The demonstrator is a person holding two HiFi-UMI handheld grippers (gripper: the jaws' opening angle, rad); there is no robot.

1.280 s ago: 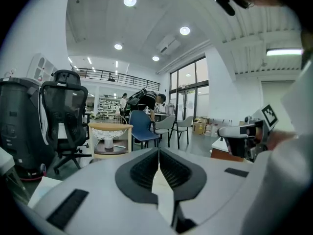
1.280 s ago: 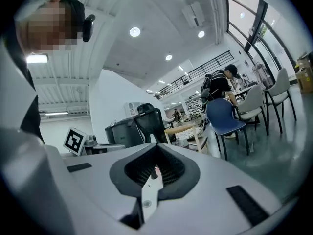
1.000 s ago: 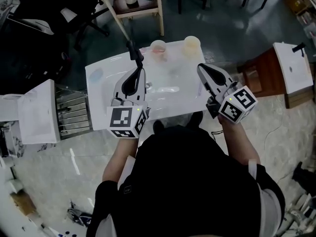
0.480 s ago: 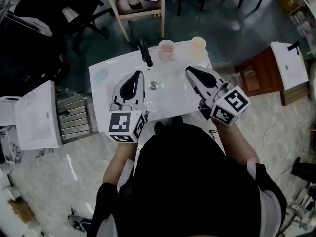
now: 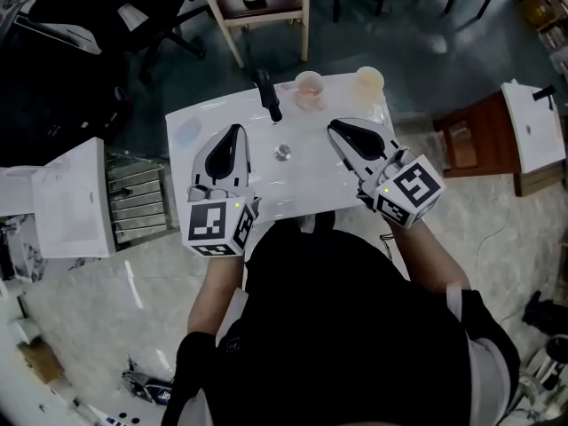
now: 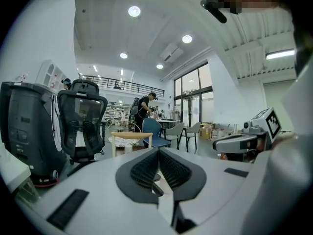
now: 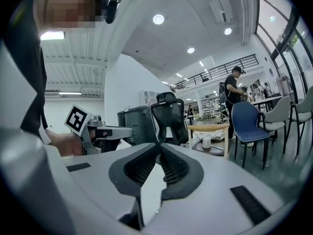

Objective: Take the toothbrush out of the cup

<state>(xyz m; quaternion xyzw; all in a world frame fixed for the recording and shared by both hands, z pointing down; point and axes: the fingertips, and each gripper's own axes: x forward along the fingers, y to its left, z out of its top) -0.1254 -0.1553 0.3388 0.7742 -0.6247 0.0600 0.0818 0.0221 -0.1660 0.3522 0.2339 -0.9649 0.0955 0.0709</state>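
A pink cup (image 5: 309, 89) and a pale yellow cup (image 5: 367, 82) stand at the far edge of the white table (image 5: 191, 162). I cannot make out a toothbrush in either cup. A dark elongated object (image 5: 266, 94) lies left of the pink cup. My left gripper (image 5: 234, 130) hovers over the table's left half, shut and empty. My right gripper (image 5: 335, 128) hovers over the right half, short of the cups, also shut and empty. The left gripper (image 6: 158, 151) and the right gripper (image 7: 159, 147) each look out level into the room, pads together.
A small round metal piece (image 5: 282, 152) sits mid-table between the grippers. A wooden chair (image 5: 263, 3) stands behind the table, a white unit (image 5: 67, 201) to its left and a brown stand (image 5: 479, 136) to its right. Office chairs and a person show in the distance.
The left gripper has drawn a little left, away from the dark object. The right gripper has shifted left, toward the table's middle. Both stayed shut.
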